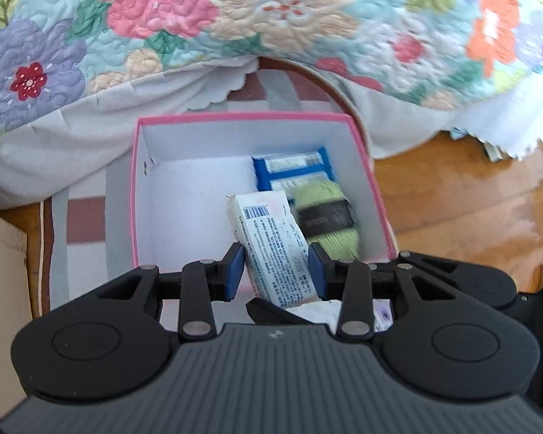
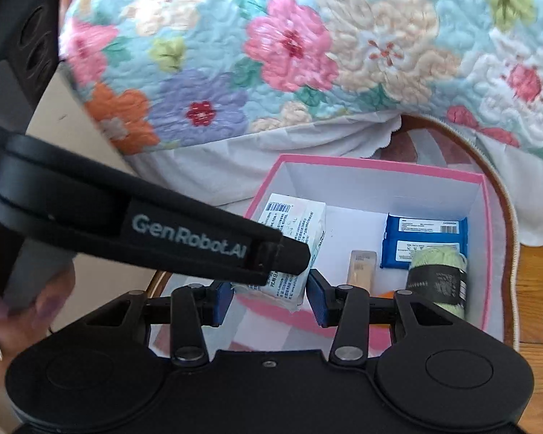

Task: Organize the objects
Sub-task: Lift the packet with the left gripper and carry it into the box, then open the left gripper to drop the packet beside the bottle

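Observation:
A pink-rimmed white box (image 1: 248,119) sits on a checked mat by the bed. My left gripper (image 1: 276,274) is shut on a white printed packet (image 1: 271,246) and holds it tilted over the box's near edge. In the box lie a blue pack (image 1: 293,170) and a green yarn ball (image 1: 327,217). In the right wrist view the same box (image 2: 380,166) holds the blue pack (image 2: 425,238), the yarn (image 2: 440,275) and a small beige tube (image 2: 362,267). My right gripper (image 2: 269,298) is open and empty at the box's near side, just under the packet (image 2: 293,238) and the left gripper's body (image 2: 184,242).
A floral quilt (image 1: 271,18) hangs over the bed edge behind the box. Wooden floor (image 1: 470,199) lies to the right. A pale cardboard panel (image 1: 0,260) stands at the left. The checked mat (image 1: 83,224) has a brown rim.

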